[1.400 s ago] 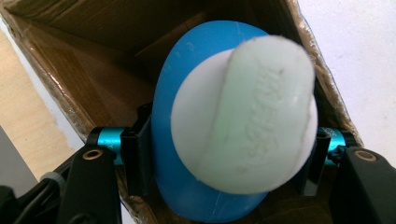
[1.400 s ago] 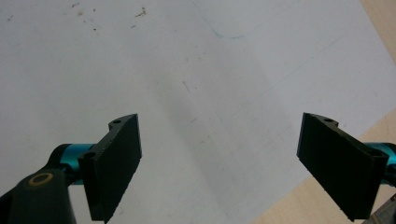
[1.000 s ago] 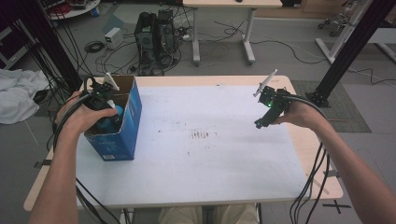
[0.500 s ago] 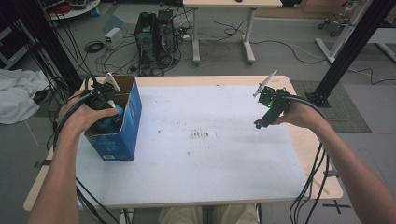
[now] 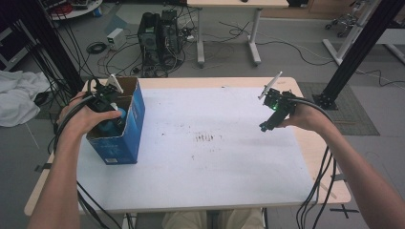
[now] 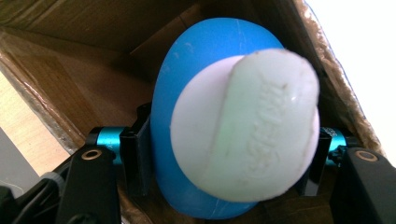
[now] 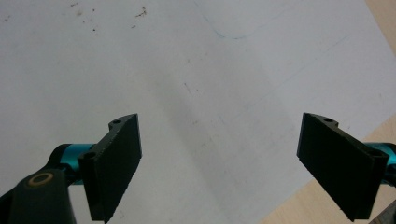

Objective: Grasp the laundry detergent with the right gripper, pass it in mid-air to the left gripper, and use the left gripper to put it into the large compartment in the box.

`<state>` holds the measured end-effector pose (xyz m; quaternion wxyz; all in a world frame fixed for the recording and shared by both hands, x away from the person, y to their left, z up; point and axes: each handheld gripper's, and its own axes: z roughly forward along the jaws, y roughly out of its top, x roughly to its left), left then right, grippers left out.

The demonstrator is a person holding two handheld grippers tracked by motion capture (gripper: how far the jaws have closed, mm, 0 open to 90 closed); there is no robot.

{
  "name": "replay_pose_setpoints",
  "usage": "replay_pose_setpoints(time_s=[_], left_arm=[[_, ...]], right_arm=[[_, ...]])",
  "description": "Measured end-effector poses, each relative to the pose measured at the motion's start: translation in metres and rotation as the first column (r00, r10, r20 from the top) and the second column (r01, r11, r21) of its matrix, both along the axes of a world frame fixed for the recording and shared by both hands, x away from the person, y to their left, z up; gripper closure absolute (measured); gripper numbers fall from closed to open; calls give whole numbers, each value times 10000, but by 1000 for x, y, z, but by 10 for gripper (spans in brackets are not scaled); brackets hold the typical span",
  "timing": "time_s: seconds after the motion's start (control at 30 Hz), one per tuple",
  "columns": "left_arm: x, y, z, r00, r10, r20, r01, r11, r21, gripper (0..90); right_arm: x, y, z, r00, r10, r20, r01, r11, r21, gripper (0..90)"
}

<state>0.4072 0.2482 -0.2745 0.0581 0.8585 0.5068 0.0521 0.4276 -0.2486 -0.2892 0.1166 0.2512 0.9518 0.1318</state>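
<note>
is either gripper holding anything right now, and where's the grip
The left gripper clamps a blue and white rounded object across its blue sides, inside the cardboard box. The right gripper holds nothing, jaws open.

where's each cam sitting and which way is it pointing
High view: above the person's side, looking forward and down at the table; both forearms, left tool in the box, right tool held over the sheet.
Left gripper view: on the left tool, looking into the box at a blue-and-white object between its jaws.
Right gripper view: on the right tool, looking down at the white sheet; jaws apart.
Shared: box in high and left views.
</note>
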Motion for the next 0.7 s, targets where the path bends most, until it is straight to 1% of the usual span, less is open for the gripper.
replay_pose_setpoints(time_s=[0.03,0.07,0.1,0.13,0.17,0.2,0.23,0.27,0.3,0.4,0.47,0.5,0.53,0.57,0.6,0.63,0.7], left_arm=[[0,0,0,10000,-27,-13,27,10000,11,367],[0,0,-1,9999,158,66,-158,9998,-93,367],[0,-1,0,10000,17,23,-17,10000,-28,367],[0,0,0,9999,126,30,-126,9999,-85,367],[0,0,0,10000,-8,0,8,10000,3,367],[0,0,0,10000,-23,-16,23,10000,11,367],[1,-1,1,9998,-178,-76,179,9998,124,367],[0,-1,0,10000,9,-4,-9,10000,-16,367],[1,-1,1,9999,-149,-61,150,9998,115,367],[1,-1,1,9998,-169,-130,170,9998,92,366],[0,0,0,10000,58,10,-58,10000,-54,366],[1,-1,0,9999,-131,-47,131,9999,96,366],[1,-1,1,9999,-62,-92,62,10000,24,366],[1,-1,1,9998,-142,-143,143,9999,86,366],[1,-1,1,9999,-66,-101,66,10000,8,366],[1,-1,1,9998,-151,-151,153,9998,99,366],[1,-1,1,9998,-148,-167,150,9998,126,366]], right_arm=[[0,0,0,10000,-2,6,2,10000,3,131],[0,0,0,10000,-10,-5,10,10000,-7,131],[0,0,0,10000,41,20,-41,10000,24,131],[0,-1,0,10000,-19,6,19,10000,6,131],[0,0,0,10000,7,0,-7,10000,9,131],[0,0,0,10000,3,6,-3,10000,0,131],[0,0,0,10000,-39,-17,39,10000,-14,131],[0,-1,-1,10000,-24,-16,24,10000,-2,131],[0,0,0,10000,-20,-1,20,10000,-18,131],[0,0,-2,10000,-23,-45,23,10000,-29,131],[0,1,-3,10000,-35,-68,35,10000,-35,131],[0,0,0,10000,-13,-7,13,10000,-17,131],[0,-1,-1,10000,-18,-11,18,10000,12,131],[0,1,-3,10000,-31,-72,30,10000,-42,131],[0,0,-3,10000,2,-54,-2,10000,-39,131],[0,1,-3,10000,-43,-68,43,10000,-35,131],[0,0,-3,10000,5,-50,-5,10000,-40,131]])
